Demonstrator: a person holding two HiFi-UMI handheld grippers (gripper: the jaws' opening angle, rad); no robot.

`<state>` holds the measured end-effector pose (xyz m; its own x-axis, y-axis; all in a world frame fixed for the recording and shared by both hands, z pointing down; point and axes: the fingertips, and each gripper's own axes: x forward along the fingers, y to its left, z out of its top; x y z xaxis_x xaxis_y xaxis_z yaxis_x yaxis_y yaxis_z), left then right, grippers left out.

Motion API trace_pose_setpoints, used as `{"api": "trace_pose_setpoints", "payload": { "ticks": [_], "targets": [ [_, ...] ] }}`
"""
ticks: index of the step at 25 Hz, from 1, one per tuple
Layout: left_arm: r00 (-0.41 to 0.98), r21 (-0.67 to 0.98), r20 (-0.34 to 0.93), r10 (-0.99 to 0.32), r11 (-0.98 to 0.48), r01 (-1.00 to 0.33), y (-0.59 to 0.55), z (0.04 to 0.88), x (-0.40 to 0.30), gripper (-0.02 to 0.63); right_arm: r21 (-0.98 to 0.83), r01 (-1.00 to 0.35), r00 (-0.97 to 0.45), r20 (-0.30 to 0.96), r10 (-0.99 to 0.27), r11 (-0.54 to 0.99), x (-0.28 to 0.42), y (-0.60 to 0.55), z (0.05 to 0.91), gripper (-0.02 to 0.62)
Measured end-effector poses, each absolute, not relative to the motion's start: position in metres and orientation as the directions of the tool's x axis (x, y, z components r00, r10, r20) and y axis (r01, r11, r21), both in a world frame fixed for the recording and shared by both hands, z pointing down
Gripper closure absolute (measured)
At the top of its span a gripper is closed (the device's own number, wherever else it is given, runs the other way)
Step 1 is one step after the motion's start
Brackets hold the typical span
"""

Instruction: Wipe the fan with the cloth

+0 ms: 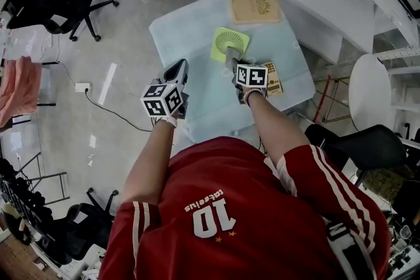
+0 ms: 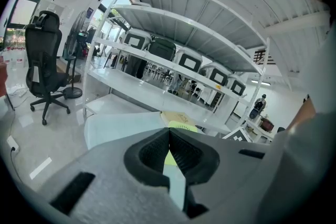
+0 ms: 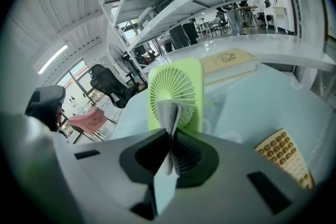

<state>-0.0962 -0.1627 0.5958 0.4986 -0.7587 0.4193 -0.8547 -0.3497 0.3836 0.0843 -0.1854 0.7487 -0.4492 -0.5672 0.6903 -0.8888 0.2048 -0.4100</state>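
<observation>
The pale blue-green table (image 1: 197, 29) took up the middle of our head view, and we stood at its near edge with a gripper in each hand. At its far edge lay a flat tan book (image 1: 254, 7). Nearer to us, around the middle of the tabletop, the green fan (image 1: 230, 43) lay flat with its round grille facing up. In the right gripper view the fan stood straight ahead of the jaws, with the book beyond it. Our left gripper (image 1: 177, 69) hung off the table's near left corner, above the floor. Its jaws were pressed together at the tips with nothing between them (image 2: 169, 131). Our right gripper (image 1: 235, 67) was over the table, just on the near side of the fan. A tan keypad card (image 1: 272, 79) lay flat just to the right of that gripper. The right jaws (image 3: 170, 136) were pinched on a folded strip of grey ribbed cloth (image 3: 169, 118). It stuck out past the tips toward the fan's grille. We could not tell whether the cloth touched the fan.
</observation>
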Motion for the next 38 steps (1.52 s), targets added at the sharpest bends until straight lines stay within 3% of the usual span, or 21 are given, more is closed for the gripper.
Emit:
{"api": "trace_pose_setpoints", "payload": {
  "ticks": [38],
  "targets": [
    [0.528, 0.382, 0.407, -0.746, -0.386, -0.84, -0.159, 0.59, -0.058, 0.6, -0.419, -0.893, -0.43, 0.687, -0.586, 0.164, 0.123, -0.173, 0.748, 0.571]
  ]
}}
